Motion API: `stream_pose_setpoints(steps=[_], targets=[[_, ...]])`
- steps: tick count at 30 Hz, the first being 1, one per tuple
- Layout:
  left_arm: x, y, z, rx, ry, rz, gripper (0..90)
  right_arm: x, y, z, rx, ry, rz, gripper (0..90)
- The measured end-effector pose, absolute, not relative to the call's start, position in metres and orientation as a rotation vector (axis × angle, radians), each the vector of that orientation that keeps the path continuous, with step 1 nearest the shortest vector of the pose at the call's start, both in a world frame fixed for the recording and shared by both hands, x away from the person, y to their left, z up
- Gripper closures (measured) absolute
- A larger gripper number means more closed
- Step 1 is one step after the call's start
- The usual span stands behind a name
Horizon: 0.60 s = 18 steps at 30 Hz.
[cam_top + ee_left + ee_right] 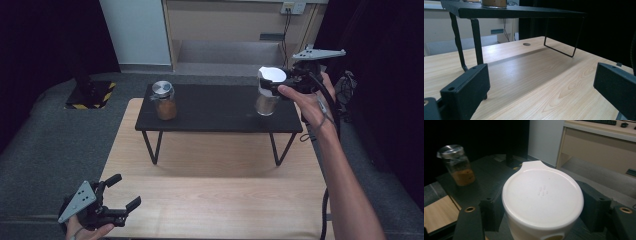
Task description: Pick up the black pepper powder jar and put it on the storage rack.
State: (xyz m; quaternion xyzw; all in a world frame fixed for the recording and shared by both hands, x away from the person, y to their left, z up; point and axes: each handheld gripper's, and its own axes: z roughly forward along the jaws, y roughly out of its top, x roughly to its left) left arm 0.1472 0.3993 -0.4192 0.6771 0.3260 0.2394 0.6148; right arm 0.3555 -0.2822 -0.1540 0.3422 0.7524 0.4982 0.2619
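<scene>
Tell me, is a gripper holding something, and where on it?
The right gripper holds the white-lidded container by its sides, just under the lid. The left gripper holds nothing.

Jars: two are counted on the shelf, a glass jar (pixel 164 100) with a metal lid and brown contents, and a jar with a white lid (pixel 270 91).
Shelves: one black shelf (pixel 215 112) on thin wire legs is counted.
Tables: one wooden table (pixel 215 195) is seen beneath the shelf.
Grippers: two are counted, the left gripper (pixel 123 192) and the right gripper (pixel 274 84).
Hands: two are seen, one behind each gripper.
Shelf legs: two wire loops are made out.
</scene>
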Motion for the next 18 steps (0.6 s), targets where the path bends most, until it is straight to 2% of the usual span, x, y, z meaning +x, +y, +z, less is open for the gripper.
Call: stream_pose_setpoints(steps=[18], targets=[[0.147,0.400,-0.419,1.556,0.750,0.550,0.0,0.378,-0.281,-0.184,1.016,2.057,1.351,29.2]])
